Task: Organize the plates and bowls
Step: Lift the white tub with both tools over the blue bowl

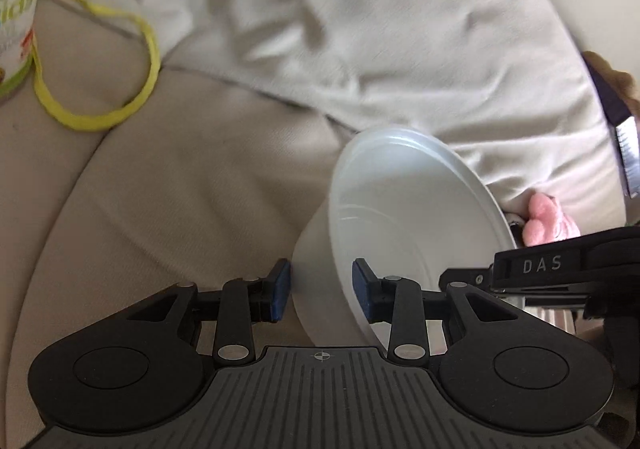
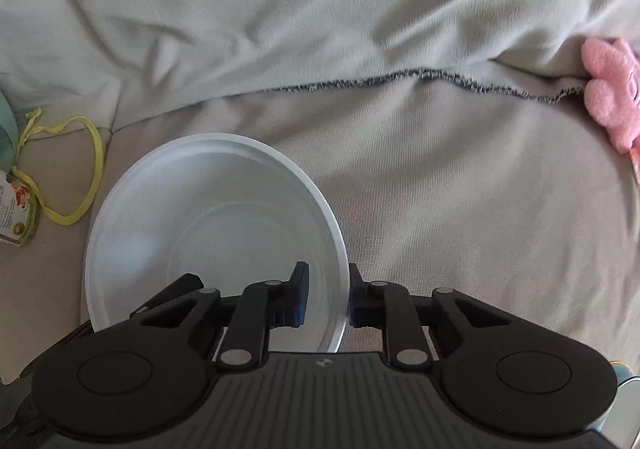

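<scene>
I have the white round plastic bowl (image 2: 212,237) pinched by its rim on both sides. My right hand-held gripper (image 2: 326,299) is narrowed right down on the rim's near-right edge, one pad inside the bowl and one outside. My left hand-held gripper (image 1: 320,291) stands about half open across the bowl's wall, its pads (image 1: 280,291) touching the plastic, so I judge it grips too. The bowl sits tilted above the beige sofa cushion (image 2: 460,209), with the yellow ribbon loop (image 2: 86,177) just beyond its left edge and the pink plush toy (image 2: 610,89) well off to its right. I judge this the carrying step. Next I need a place for it among other dishes, none in view, keeping both grips steady so the thin rim does not slip.
</scene>
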Demonstrator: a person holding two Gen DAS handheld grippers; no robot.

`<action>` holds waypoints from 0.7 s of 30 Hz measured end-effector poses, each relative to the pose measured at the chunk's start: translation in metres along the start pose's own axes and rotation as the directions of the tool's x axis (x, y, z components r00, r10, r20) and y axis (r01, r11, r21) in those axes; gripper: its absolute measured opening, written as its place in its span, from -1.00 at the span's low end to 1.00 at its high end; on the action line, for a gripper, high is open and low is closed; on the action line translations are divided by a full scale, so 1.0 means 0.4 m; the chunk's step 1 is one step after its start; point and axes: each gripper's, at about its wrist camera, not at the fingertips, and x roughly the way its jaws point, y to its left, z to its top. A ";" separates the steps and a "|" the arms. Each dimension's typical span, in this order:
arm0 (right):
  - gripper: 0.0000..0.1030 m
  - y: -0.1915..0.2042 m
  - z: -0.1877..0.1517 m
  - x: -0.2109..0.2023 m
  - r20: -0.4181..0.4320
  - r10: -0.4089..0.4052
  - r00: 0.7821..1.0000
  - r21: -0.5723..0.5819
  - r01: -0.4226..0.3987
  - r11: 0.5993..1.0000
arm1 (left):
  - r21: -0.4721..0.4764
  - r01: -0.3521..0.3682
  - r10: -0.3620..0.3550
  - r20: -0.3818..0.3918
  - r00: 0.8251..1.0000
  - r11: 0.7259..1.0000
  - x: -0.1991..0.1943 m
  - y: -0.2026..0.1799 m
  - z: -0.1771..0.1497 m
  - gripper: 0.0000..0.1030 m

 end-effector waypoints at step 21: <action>-0.57 -0.116 -0.218 -0.568 0.266 -0.071 0.961 -0.103 0.101 0.989 | 0.286 0.175 -0.233 0.181 0.956 0.942 -0.402 -0.335 -0.137 -0.19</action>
